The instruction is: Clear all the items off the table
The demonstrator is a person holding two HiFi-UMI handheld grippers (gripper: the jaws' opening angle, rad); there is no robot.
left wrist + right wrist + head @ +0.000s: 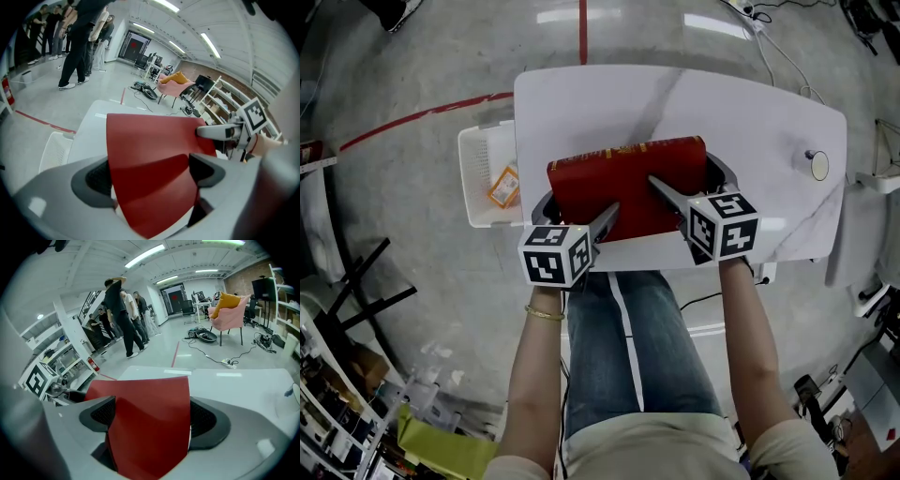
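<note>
A large red book (628, 186) is held at the near edge of the white table (750, 112), its near part past the edge. My left gripper (607, 216) is shut on the book's near left corner, and my right gripper (662, 187) is shut on its near right side. In the left gripper view the red book (150, 140) fills the gap between the jaws of the left gripper (150, 180), with the right gripper (225, 132) clamped on at the right. In the right gripper view the book (150, 404) stands between the right gripper's (150, 420) jaws.
A white basket (484, 155) stands against the table's left side with an orange packet (503, 186) in it. A small round disc (818, 166) lies near the table's right end. People stand on the floor beyond the table (123, 315). A pink chair (229, 310) stands farther off.
</note>
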